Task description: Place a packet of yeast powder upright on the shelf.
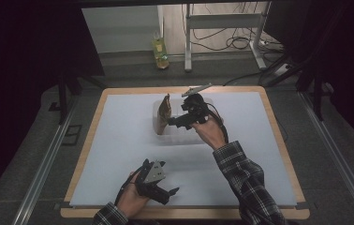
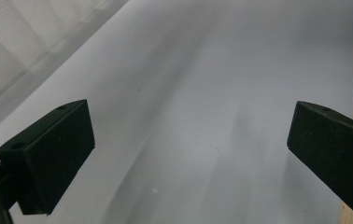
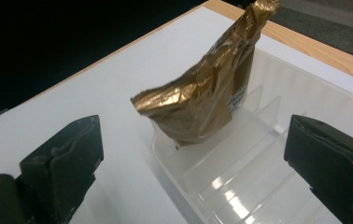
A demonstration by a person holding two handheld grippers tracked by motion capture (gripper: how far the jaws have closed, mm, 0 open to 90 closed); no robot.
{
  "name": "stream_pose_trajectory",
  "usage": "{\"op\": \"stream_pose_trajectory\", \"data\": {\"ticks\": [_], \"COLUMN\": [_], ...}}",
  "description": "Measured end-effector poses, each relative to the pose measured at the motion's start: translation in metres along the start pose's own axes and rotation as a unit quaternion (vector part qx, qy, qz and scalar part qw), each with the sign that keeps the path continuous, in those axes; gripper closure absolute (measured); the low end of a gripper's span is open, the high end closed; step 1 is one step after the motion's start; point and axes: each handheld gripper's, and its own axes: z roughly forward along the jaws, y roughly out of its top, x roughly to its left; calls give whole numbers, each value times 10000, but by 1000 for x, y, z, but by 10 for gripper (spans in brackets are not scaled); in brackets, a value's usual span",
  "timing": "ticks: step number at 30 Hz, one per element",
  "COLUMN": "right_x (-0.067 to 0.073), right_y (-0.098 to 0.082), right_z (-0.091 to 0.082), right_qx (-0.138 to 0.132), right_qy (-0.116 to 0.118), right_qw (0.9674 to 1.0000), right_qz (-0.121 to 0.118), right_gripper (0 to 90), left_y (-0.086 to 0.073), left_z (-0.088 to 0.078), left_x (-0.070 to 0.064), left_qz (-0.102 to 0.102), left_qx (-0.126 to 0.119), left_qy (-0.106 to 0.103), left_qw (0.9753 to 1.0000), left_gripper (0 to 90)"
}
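Note:
A crumpled gold foil packet stands upright in the left end compartment of a clear plastic divided tray at the back middle of the table. My right gripper is open just right of the packet, pointing at it. Its jaws stand wide on either side without touching the packet. My left gripper lies open near the table's front edge, over the bare white mat, with nothing between its jaws.
The white mat covers a wooden table. A corner of the clear tray appears at the upper left of the left gripper view. A yellowish bottle and a metal stand with cables are on the floor behind.

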Motion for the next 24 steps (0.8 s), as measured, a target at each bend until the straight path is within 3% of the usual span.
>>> {"op": "stream_pose_trajectory", "data": {"ticks": [6,13,24], "right_x": [0,3,12], "right_y": [-6,-14,-27], "right_z": [-6,-11,-16], "right_qx": [-33,50,192], "right_qy": [-99,-44,-122], "right_qw": [9999,10000,9995], "right_qz": [-49,-5,-232], "right_gripper": [9,0,0], "left_y": [0,0,0], "left_z": [0,1,0], "left_x": [-1,-1,0], "left_qz": [-5,4,5], "left_qx": [14,22,-16], "left_qy": [1,-1,-21], "left_qw": [10000,10000,10000], "left_gripper": [10,12,12]}}
